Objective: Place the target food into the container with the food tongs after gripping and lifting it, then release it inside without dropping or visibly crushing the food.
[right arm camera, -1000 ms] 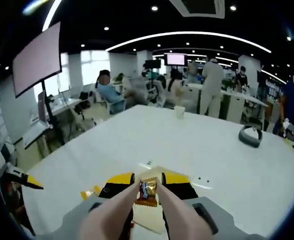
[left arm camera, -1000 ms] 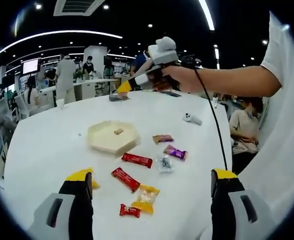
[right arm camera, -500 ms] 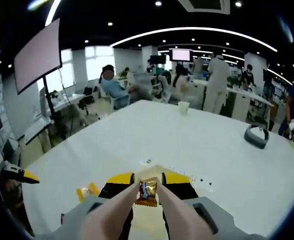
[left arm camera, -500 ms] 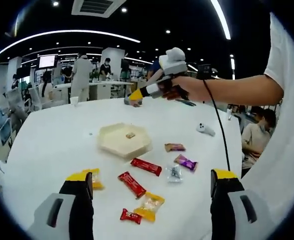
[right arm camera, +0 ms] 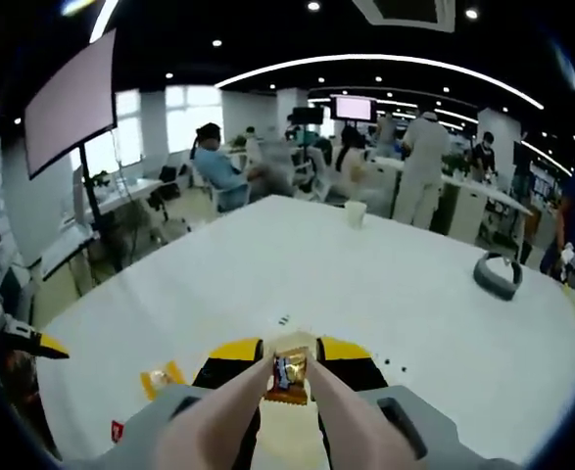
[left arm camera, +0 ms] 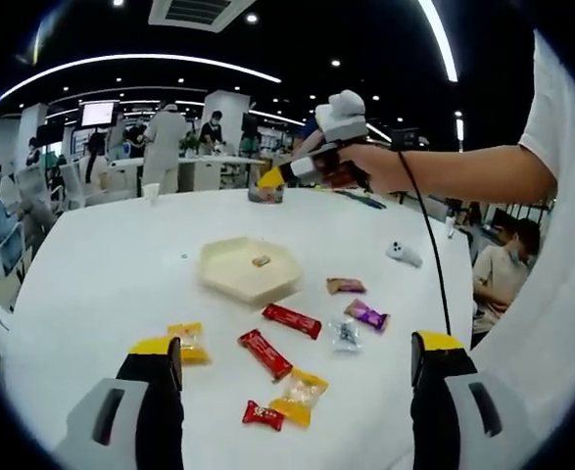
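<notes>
My right gripper (right arm camera: 289, 370) drives the tongs (right arm camera: 267, 411), which pinch 1 wrapped candy (right arm camera: 289, 374) in the air above the tray (left arm camera: 248, 269).
Gripping and lifting done; lowering and release left. 1 candy already lies in the tray. My left gripper (left arm camera: 292, 364) hangs spread, empty.

we cannot read print on wrapped snack (right arm camera: 289, 376) pinched in food tongs (right arm camera: 285, 411); tong bases cut by right gripper view's lower edge. hexagonal container (right arm camera: 289, 431) mostly hidden behind tongs and right gripper (right arm camera: 287, 364). small item (left arm camera: 261, 261) in container (left arm camera: 249, 270), left gripper view, too small to identify. left gripper (left arm camera: 292, 367) jaws cut by lower edge. red packet (right arm camera: 118, 430) half cut at rim.
</notes>
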{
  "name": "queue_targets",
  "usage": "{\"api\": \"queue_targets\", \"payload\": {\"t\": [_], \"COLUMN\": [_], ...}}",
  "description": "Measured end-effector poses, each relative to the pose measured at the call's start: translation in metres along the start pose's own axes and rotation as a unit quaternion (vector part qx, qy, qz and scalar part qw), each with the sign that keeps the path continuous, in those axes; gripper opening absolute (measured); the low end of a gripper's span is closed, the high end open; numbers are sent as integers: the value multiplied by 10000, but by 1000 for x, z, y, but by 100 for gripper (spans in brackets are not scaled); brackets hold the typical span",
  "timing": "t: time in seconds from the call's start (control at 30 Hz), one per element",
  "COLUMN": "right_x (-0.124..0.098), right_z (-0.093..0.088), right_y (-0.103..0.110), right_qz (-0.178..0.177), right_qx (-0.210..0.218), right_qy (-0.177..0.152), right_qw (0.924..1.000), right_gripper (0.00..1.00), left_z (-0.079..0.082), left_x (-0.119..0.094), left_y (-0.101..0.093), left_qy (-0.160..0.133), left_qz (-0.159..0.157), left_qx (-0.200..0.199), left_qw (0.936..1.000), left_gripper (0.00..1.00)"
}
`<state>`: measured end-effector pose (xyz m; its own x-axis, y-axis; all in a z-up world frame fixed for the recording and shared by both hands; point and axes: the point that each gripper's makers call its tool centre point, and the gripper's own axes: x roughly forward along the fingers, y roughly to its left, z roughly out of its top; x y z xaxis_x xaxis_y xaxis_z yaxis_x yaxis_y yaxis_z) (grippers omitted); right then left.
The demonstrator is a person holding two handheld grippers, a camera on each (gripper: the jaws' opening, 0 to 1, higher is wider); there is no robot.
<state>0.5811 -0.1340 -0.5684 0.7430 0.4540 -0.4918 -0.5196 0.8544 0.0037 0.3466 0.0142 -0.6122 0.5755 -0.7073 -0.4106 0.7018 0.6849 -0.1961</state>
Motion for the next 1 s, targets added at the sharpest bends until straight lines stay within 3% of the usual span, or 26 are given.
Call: {"api": "queue_targets", "payload": {"t": [0.6,0.7,0.73,0.77,0.83,1.0], "right_x": [8,16,19,18,14,13], "right_z": [-7,-14,-24,-28,-21,-20], "right_y": [3,-4,-2,-5,-3,-2], "right_qz": [123,132,275,161,180,172], "right_qx": [-92,-89,111,226,157,137], "right_qy": [141,165,371,447,266,246], "right_qw": [9998,9997,9989,9986,9994,9995], "right_gripper": [20,26,26,26,26,26], "left_z": [1,0,1,1,-1,-1], "left_x": [-8,-9,-9,-9,-10,-11], "left_y": [10,11,10,10,11,10], "left_qy": [-11,-9,-17,-26,46,37], "left_qz": [191,211,208,214,261,268], "left_qx": [-60,-91,-104,-90,-29,-34], "left_qw": [9998,9997,9997,9997,9996,9996], "left_gripper": [97,97,97,97,97,97]}}
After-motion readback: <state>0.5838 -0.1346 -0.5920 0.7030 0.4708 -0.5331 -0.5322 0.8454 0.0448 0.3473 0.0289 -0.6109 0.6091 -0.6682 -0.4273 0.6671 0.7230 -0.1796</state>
